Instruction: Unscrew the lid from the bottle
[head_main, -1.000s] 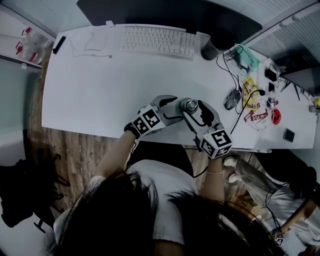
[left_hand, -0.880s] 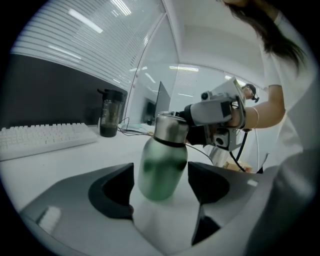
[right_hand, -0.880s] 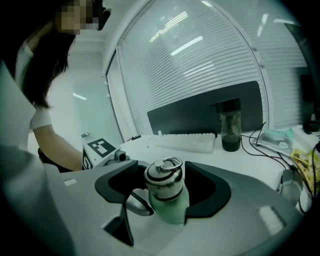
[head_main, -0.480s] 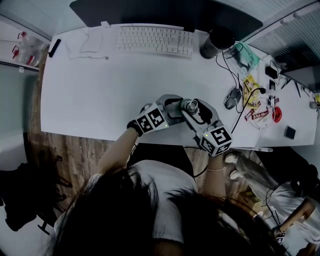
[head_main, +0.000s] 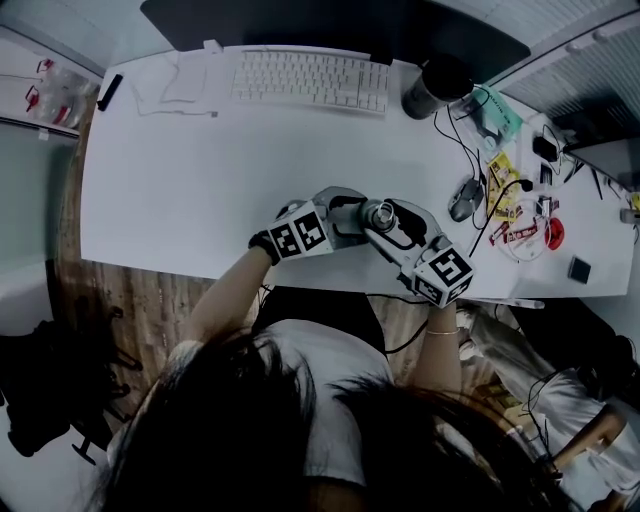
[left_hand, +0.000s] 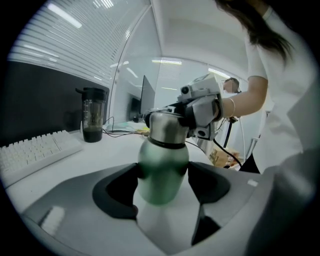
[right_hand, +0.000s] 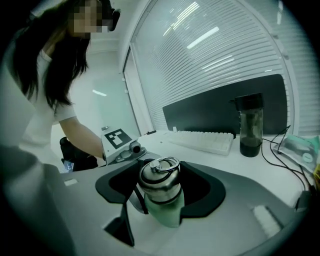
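Both grippers are engaged on one bottle (head_main: 378, 212), held near the front edge of the white surface (head_main: 180, 180).

Left gripper (head_main: 352, 216): jaws are closed partway onto the green body (left_hand: 162, 170). One dark pad is pressed on each side, just below the black band (left_hand: 167, 144) under the lid (right_hand: 159, 184).

Right gripper (head_main: 392, 228): jaws are clamped on the steel lid from the opposite side, with pads in contact left and right of it. A wire ring (right_hand: 164, 164) is seen lying on the lid top. Lid is seated on the bottle neck.

Bottle is seen slightly tilted in the left gripper view. Whether its base touches the surface cannot be told. The two grippers are set at an angle to each other, tips meeting at the bottle.

Further back, well apart from the bottle:
- A keyboard (head_main: 310, 80) is set along the far edge.
- A dark tumbler (head_main: 435, 85) stands just right of it.
- A mouse (head_main: 463, 197) lies to the right among cables (head_main: 490, 215).
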